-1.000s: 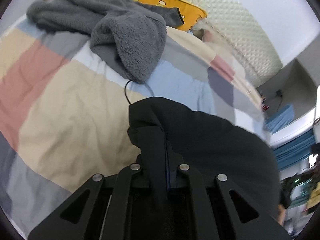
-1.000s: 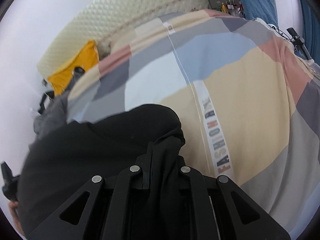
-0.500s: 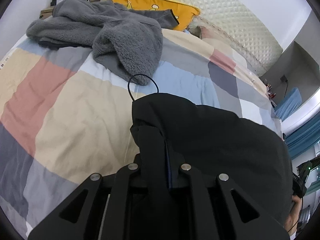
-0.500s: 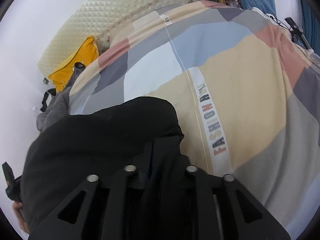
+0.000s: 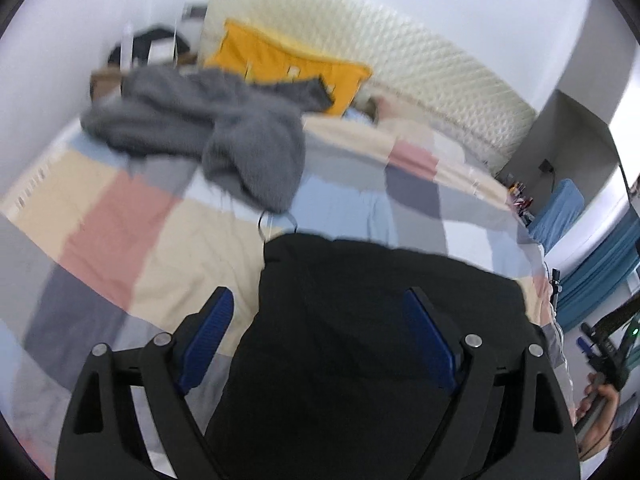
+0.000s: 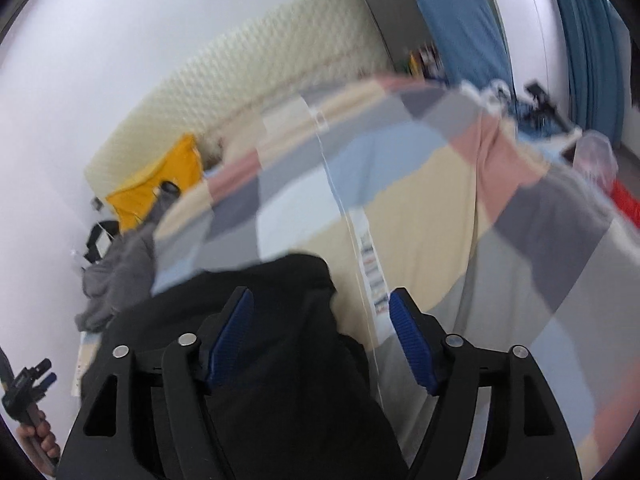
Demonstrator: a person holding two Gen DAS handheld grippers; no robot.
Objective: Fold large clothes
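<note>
The black garment (image 5: 380, 320) lies folded on the patchwork bedspread (image 5: 120, 220), its near part below both grippers. My left gripper (image 5: 318, 300) hangs above its left side with jaws opening wide. The blue pads (image 5: 208, 332) stand clear of the cloth, which shows between them. In the right wrist view my right gripper (image 6: 320, 296) is also opening above the garment's right corner (image 6: 280, 360), and its pads (image 6: 412, 344) touch nothing. A hand (image 6: 40, 436) holding the left gripper shows at that view's lower left edge.
A grey fleece garment (image 5: 224, 136) lies crumpled at the far left of the bed, with a yellow pillow (image 5: 280, 60) behind it against the quilted headboard (image 5: 420, 64). Blue curtains (image 6: 592, 40) and clutter stand beyond the bed's right side.
Both grippers went from shut on the black garment's edge to wide open, letting it go. Both rose and pulled back, so more of the bed and room shows.
</note>
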